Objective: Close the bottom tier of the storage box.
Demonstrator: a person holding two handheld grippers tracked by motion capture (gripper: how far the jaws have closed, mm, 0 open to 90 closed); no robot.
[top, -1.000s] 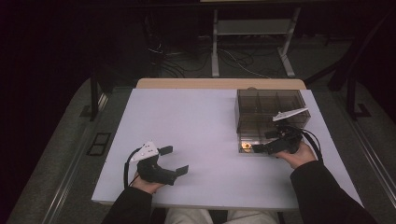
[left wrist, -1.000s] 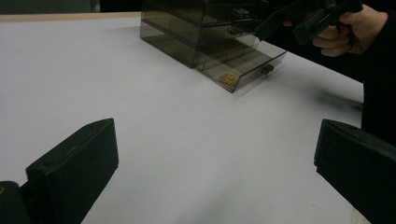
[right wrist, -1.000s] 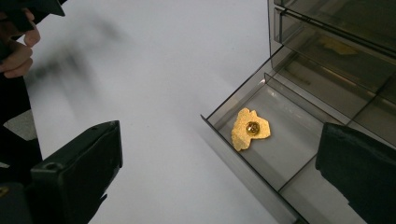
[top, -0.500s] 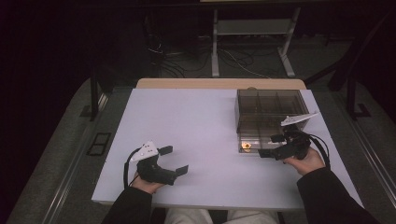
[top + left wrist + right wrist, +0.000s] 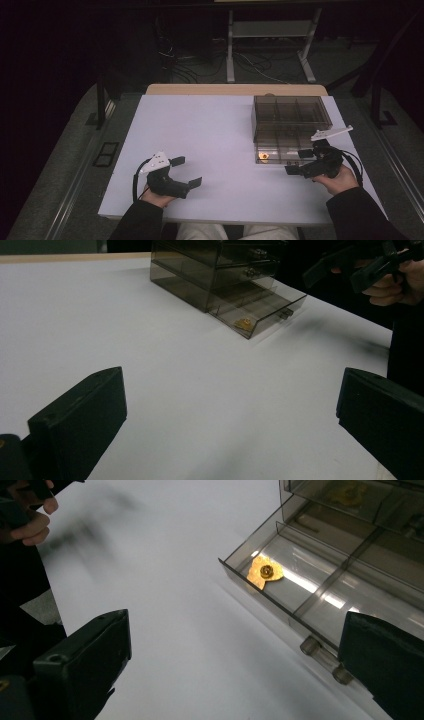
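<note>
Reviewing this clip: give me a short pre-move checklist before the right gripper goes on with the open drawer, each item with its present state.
1. Drawer pulled out of the smoky drawer box: ok.
2. Gold piece lies inside the drawer's end compartment: ok.
3. Right gripper open, holding nothing: ok.
4. Drawer handle free, beside the right jaw, untouched: ok.
5. Left gripper open, parked on the table, away from the box: ok.
6. Whether the gold piece sits loose: cannot tell.

Gold badge (image 5: 264, 572), smoky clear drawer (image 5: 320, 597), white table (image 5: 210, 135), blk tongs (image 5: 300, 161).
</note>
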